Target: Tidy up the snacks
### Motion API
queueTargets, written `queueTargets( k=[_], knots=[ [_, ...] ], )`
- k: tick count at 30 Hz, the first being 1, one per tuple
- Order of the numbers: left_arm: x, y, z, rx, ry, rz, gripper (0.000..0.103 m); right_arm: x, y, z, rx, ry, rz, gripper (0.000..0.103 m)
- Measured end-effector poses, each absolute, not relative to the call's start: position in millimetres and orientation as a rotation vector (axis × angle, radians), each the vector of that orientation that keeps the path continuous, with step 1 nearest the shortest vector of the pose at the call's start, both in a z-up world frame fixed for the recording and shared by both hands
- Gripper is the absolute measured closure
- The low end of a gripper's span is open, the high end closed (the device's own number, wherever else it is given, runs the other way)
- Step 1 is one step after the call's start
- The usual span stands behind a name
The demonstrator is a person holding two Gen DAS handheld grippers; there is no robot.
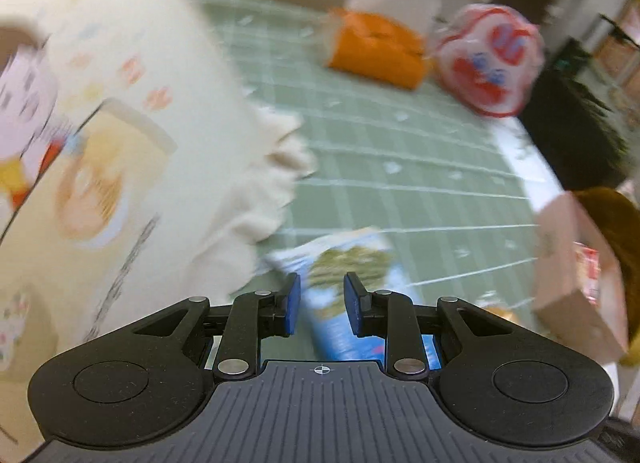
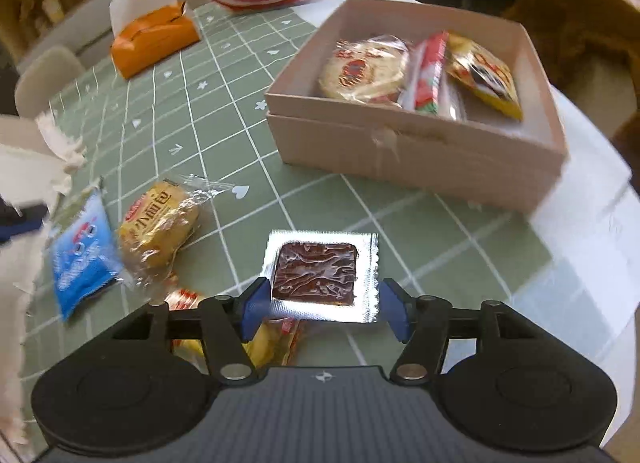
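The right claw [image 2: 320, 309] pinched a silver foil packet with a brown square [image 2: 320, 277] by its edges, short of the pink cardboard box [image 2: 416, 151] ahead, so the slick foil risked slipping before reaching it.

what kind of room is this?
Probably a home dining area: a round table under a green grid-patterned tablecloth, beige padded chairs around it, and an orange tissue pack.

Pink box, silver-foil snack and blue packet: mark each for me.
pink box [image 2: 416, 155]: right wrist view, bare front wall.
silver-foil snack [image 2: 316, 271]: right wrist view, brown centre window.
blue packet [image 2: 82, 259]: right wrist view, middle of wrapper.
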State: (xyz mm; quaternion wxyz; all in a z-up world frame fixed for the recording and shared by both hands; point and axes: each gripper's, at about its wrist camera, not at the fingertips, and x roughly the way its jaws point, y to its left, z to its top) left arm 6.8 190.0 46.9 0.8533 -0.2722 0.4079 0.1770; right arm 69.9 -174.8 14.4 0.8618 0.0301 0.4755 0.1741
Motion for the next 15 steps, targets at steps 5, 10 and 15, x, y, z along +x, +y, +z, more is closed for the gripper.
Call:
queueTargets(
  k=[5, 10, 15],
  knots=[
    [11.9, 181.3, 39.9, -0.555, 0.897, 0.327, 0.074, 47.4, -175.1, 19.5, 0.077, 0.963, 0.394, 0.040],
    [34.1, 152.4, 39.6, -0.512, 0.913, 0.212, 0.073, 33.9, -166.6, 21.0, 0.051, 0.956, 0.436, 0.031],
    [51.8, 118.8, 41.3, -0.470, 0.942, 0.091, 0.072, 32.1, -159.4, 8.8, 0.010, 0.989, 0.409, 0.031]
  ],
)
